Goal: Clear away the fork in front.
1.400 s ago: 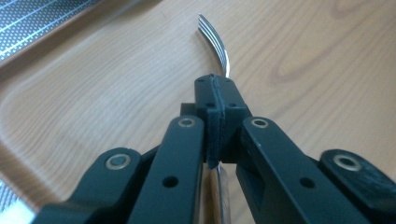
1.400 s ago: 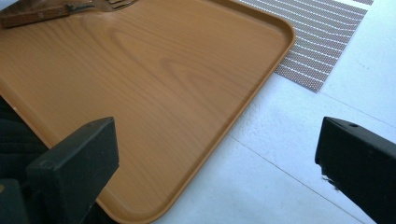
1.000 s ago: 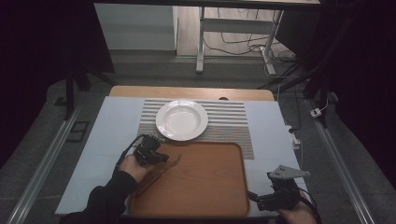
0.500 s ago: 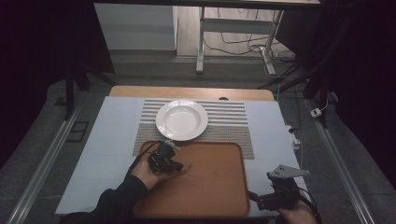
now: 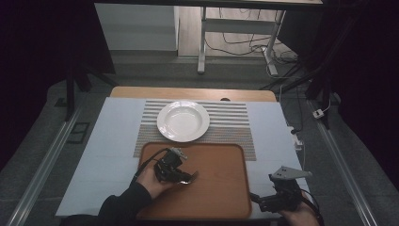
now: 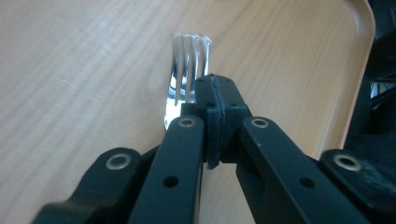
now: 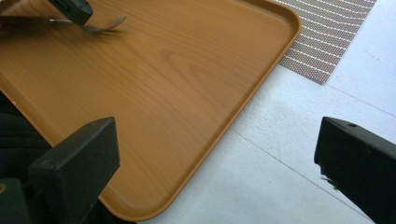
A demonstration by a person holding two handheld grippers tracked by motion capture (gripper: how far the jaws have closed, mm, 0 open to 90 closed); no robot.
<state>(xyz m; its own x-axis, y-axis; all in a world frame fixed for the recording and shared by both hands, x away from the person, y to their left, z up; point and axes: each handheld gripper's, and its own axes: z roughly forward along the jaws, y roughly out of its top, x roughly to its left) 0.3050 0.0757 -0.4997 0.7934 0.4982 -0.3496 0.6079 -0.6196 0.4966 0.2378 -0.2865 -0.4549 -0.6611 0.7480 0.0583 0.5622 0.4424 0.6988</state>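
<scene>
High view: left gripper (image 5: 181, 176) clamps a slim, shiny metal fork (image 6: 187, 74) low over the left half of the wooden, rounded-corner tray (image 5: 221, 188) at the bench's near edge. Rigid, light, likely slippery; gripped near its neck. Right gripper (image 5: 263, 202) waits, fingers wide, empty.

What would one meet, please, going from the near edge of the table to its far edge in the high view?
Right hand-held gripper → left hand-held gripper shut on a fork over the wooden tray → white plate on the striped placemat.
</scene>
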